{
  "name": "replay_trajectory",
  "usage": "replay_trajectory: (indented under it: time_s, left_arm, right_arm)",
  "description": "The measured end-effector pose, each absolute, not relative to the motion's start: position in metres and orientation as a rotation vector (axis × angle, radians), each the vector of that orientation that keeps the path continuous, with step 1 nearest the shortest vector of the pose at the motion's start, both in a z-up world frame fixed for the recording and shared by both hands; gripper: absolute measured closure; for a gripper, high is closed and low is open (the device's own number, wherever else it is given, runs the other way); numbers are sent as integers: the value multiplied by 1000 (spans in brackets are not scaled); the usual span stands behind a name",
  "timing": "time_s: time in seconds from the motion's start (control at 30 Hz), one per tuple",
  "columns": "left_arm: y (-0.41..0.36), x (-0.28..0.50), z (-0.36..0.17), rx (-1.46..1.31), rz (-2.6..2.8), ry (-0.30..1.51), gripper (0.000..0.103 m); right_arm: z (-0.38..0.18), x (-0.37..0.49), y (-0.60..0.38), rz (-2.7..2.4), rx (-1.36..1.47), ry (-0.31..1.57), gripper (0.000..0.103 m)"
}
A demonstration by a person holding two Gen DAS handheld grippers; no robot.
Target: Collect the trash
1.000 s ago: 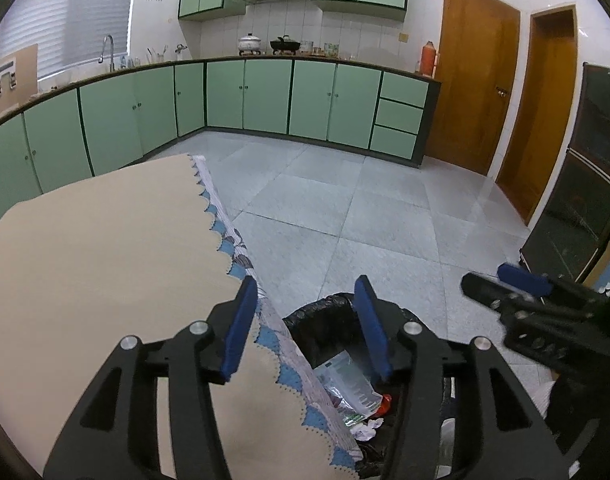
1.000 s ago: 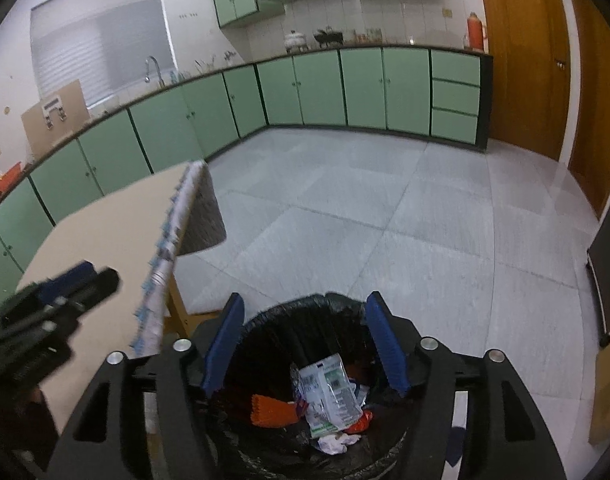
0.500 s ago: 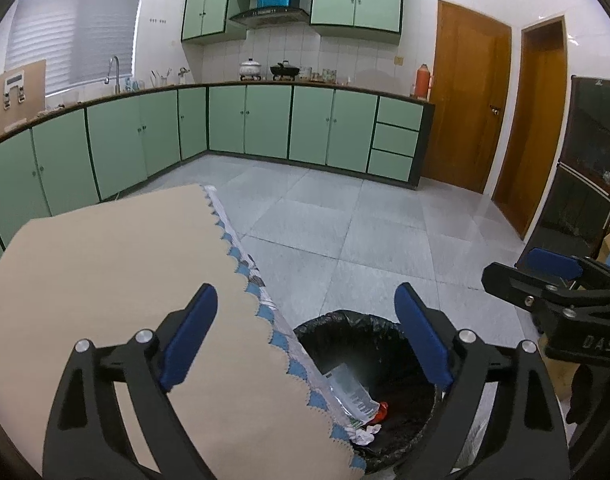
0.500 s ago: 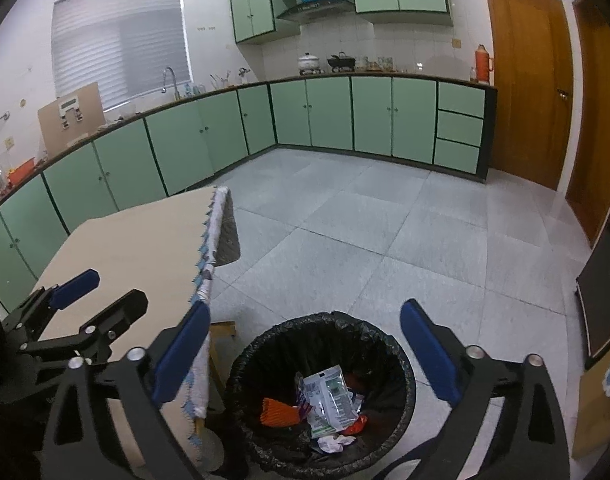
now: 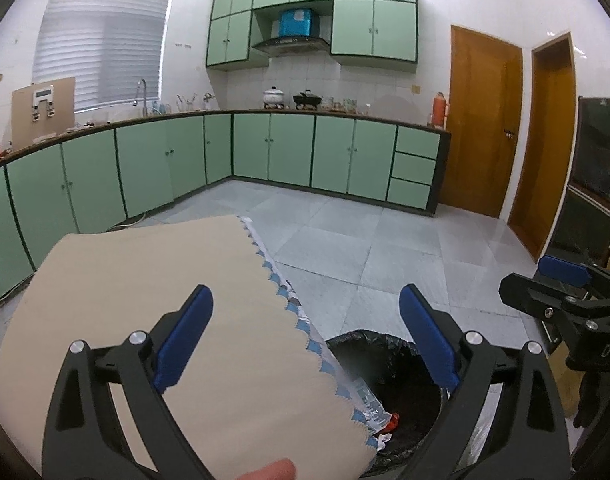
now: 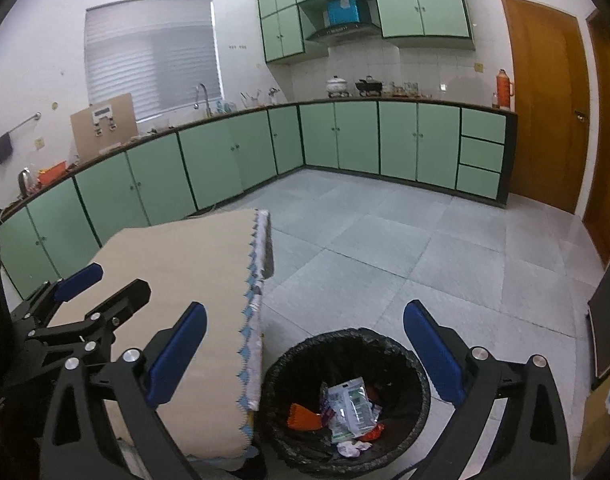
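Note:
A black-lined trash bin (image 6: 345, 400) stands on the floor beside the table; it also shows in the left wrist view (image 5: 389, 392). Inside lie a white-green wrapper (image 6: 351, 406), an orange packet (image 6: 303, 418) and crumpled white paper (image 6: 351, 448). My left gripper (image 5: 305, 340) is open and empty above the table's right edge. My right gripper (image 6: 305, 352) is open and empty above the bin. Each gripper shows in the other's view: the right one (image 5: 565, 292) and the left one (image 6: 85, 300).
A table with a beige cloth (image 5: 145, 300) with blue scalloped trim sits left of the bin. Green cabinets (image 5: 289, 152) line the far walls. Wooden doors (image 5: 485, 128) stand at right. Grey tiled floor (image 6: 425, 260) lies beyond.
Both grippers have opened wide and risen away from the bin. The view has tilted up toward the kitchen.

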State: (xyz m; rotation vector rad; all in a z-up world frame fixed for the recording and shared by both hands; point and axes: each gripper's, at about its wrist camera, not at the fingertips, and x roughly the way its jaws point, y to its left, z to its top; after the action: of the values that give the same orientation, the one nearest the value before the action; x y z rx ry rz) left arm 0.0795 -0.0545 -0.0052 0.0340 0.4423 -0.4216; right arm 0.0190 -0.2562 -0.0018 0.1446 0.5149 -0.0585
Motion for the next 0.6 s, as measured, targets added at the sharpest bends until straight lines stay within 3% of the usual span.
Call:
replay_trajectory:
  time_s: [0.6]
  left_arm:
    - [-24,43,32,33,-342,361,10]
  right_arm:
    - [34,-18,-223,6,110,410,6]
